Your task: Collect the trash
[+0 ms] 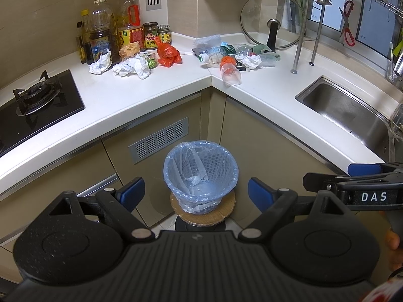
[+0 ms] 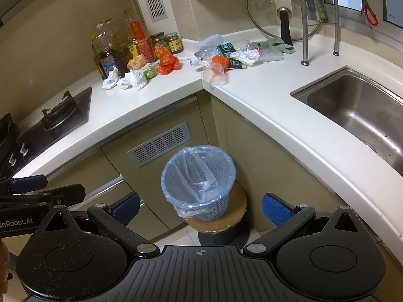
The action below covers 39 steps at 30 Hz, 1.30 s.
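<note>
- Sitting cold at the far left: gas hob (image 1: 37,98), well clear of the litter.
- Standing against the wall behind the first heap: oil bottles (image 1: 100,30) and sauce jars (image 1: 150,35), not trash, and likely to get knocked if a reach comes in too deep.
- Lying just in front of them: crumpled white paper (image 1: 132,68), touching an orange plastic bag (image 1: 168,55); risking a soft wad slipping out of a shallow pinch.
- Hanging low over the floor: left gripper (image 1: 196,192), jaws spread wide, holding nothing.
- Waiting below between both grippers: lined waste basket (image 1: 200,171), seemingly empty but for its liner, perched on a small round stool (image 1: 201,216), so possibly tipping under a hard drop or a bump.
- Lying tipped at the counter corner: clear plastic cup (image 1: 230,74), close to the edge, risking a roll onto the floor if nudged.
- Spreading behind it: second heap with a plastic bottle (image 1: 211,56) and more paper.
- Hanging beside the left one: right gripper (image 2: 200,207), jaws also wide apart and empty.
- Leaning at the back right: glass lid (image 1: 272,20), near the second heap.
- Sitting furthest right: sink (image 1: 347,110).
</note>
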Motion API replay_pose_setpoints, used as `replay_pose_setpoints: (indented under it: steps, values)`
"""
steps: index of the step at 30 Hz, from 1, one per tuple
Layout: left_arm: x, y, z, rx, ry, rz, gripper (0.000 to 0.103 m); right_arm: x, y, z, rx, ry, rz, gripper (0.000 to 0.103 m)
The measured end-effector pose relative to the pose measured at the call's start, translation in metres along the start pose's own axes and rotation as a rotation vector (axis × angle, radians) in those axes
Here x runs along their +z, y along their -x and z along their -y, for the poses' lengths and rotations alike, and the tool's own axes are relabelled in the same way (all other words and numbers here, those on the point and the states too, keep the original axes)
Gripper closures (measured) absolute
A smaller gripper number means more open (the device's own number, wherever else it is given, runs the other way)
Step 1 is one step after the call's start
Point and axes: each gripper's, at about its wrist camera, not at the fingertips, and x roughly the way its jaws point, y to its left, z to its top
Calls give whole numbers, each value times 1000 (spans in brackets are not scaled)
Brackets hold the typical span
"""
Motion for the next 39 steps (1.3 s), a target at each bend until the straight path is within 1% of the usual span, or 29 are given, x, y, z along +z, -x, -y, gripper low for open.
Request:
replay_pose_setpoints:
  steps: [2,15,31,39]
  values:
    - [1,-3,7,3,-3,1,15,2,2,3,2,-2,2,0]
    - [3,-3,7,5,-2,1,15,1,2,2,2,-2,2,0]
    - [3,-3,6,4,-2,2,15,3,3,0,6,0,3,0]
    - [9,-2,2,4,6,-1,15,9,0,2,15,-7,9,0]
